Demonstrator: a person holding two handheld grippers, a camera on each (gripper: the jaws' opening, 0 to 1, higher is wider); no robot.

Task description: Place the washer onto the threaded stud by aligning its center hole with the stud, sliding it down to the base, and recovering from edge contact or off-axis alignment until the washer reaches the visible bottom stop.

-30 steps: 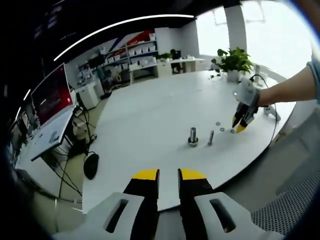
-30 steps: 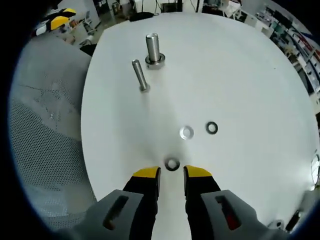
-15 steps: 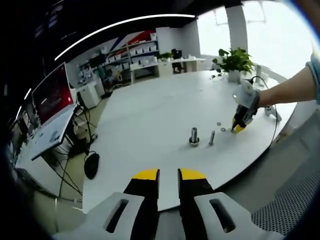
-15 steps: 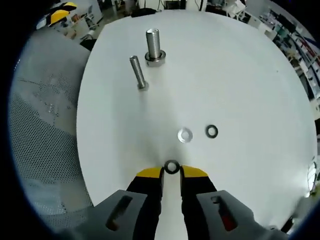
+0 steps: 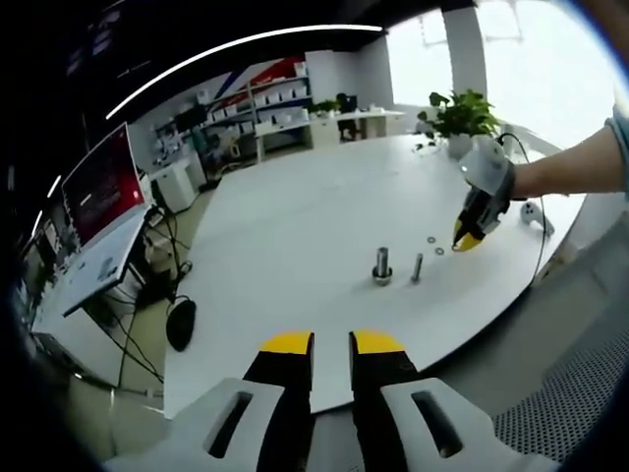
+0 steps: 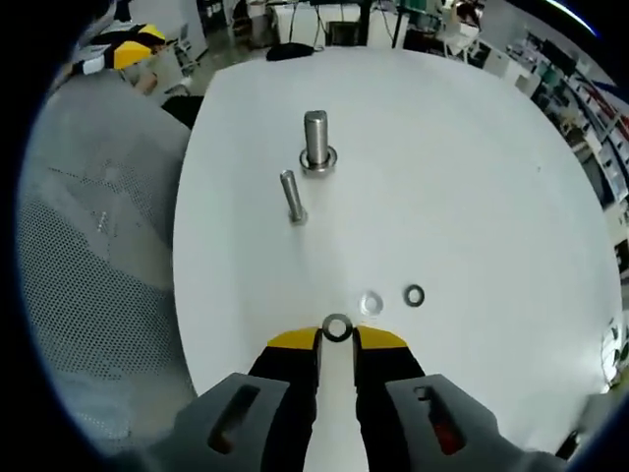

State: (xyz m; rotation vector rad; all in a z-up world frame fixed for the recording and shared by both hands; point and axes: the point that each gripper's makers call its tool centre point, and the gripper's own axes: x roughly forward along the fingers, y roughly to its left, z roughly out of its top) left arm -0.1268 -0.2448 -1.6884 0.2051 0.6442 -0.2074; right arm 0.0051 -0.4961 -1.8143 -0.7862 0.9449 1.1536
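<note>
Washer point(image 6: 337, 327) sits pinched between the yellow tips of my right gripper point(image 6: 337, 339), the jaws nearly closed on its edges; the right gripper view shows this plainly, while from the left gripper view I see that same claw point(image 5: 466, 239) only as a small shape over the white table point(image 5: 295, 236), the washer too small to make out there. Ahead in the right gripper view stand the thick threaded stud point(image 6: 315, 141) on its round base and a thinner bolt point(image 6: 291, 196) beside it, with a bright washer point(image 6: 371, 303) and a dark washer point(image 6: 414, 294) lying on the tabletop near my tips. My left gripper point(image 5: 331, 343) hangs off the near table edge, jaws slightly parted and holding nothing. Compared with half a second ago, the right claw has risen from the surface, carrying the washer with it.
</note>
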